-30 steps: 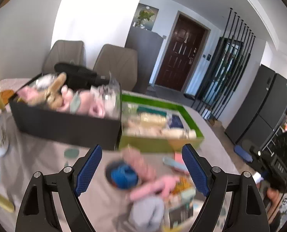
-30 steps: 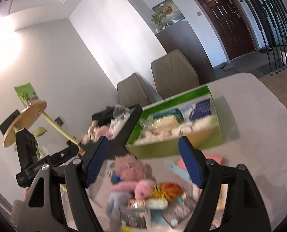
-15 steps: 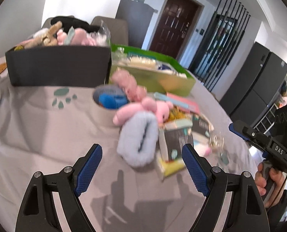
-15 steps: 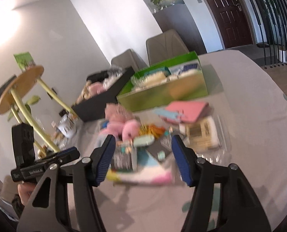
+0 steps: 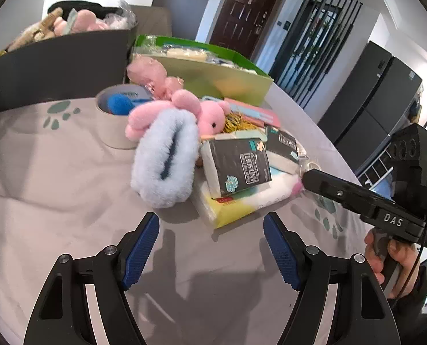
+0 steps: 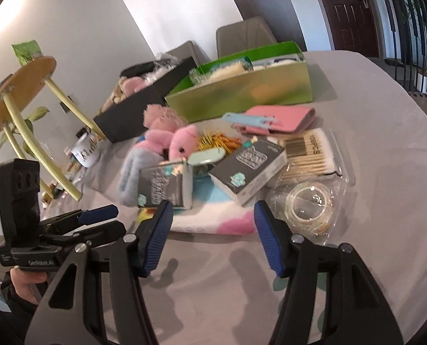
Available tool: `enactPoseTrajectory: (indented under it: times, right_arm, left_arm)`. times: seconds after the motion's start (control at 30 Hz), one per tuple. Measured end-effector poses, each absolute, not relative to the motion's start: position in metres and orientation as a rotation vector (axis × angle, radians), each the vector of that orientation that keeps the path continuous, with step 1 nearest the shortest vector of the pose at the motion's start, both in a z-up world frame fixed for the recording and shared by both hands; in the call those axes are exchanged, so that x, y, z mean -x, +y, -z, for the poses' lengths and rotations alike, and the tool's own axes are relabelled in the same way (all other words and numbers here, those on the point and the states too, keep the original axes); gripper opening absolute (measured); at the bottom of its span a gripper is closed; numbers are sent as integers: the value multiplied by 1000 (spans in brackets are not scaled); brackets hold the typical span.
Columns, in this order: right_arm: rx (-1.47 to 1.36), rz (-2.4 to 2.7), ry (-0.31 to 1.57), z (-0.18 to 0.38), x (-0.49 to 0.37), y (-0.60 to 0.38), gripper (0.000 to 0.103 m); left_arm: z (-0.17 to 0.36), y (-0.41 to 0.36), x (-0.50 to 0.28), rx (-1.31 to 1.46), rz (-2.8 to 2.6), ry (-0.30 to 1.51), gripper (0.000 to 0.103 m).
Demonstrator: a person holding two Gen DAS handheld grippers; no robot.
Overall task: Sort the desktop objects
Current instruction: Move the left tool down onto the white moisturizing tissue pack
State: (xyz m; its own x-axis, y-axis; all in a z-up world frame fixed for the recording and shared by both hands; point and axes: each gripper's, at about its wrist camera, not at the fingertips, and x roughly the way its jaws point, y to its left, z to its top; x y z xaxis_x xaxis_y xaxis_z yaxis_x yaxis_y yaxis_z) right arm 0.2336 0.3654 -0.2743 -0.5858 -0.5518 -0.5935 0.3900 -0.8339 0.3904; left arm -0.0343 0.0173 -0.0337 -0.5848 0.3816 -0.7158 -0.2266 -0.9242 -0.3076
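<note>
a: the left tool (image 5: 210,247) hangs low over the desk (image 5: 55,189) with its jaws spread and nothing between them, though they have just been closing a little. the pile starts just ahead of it.

b: and the right tool (image 6: 213,235)?

a: also spread and empty. its jaws narrowed a moment ago and hold about there. the pastel tissue pack (image 6: 213,215) lies right at its fingertips, a black tissue packet (image 6: 167,185) stacked on top.

b: which hand is nearer the pile?

a: both are close. for the left one, the fluffy blue pouch (image 5: 167,158) sits straight ahead and slightly left, its long axis running away from the tool, so i'd judge the jaws would straddle its width.

b: where would things go?

a: the black box (image 5: 55,66) with plush toys and the green box (image 5: 213,77) stand side by side behind the pile, well apart from the tools.

b: room to move?

a: bare cloth on the near side and to the left. the right tool's body (image 5: 365,201) sits just beside the pile's right edge, so crossing paths looks like the risk.
</note>
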Motion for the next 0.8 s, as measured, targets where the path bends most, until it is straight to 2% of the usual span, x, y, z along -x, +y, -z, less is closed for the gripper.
enactPoseTrajectory:
  times: [0.8]
  right_arm:
    - [-1085,2311,-323,296,-218,357,60]
  left_arm:
    - [45,39,48,1246,-2403,-259,76]
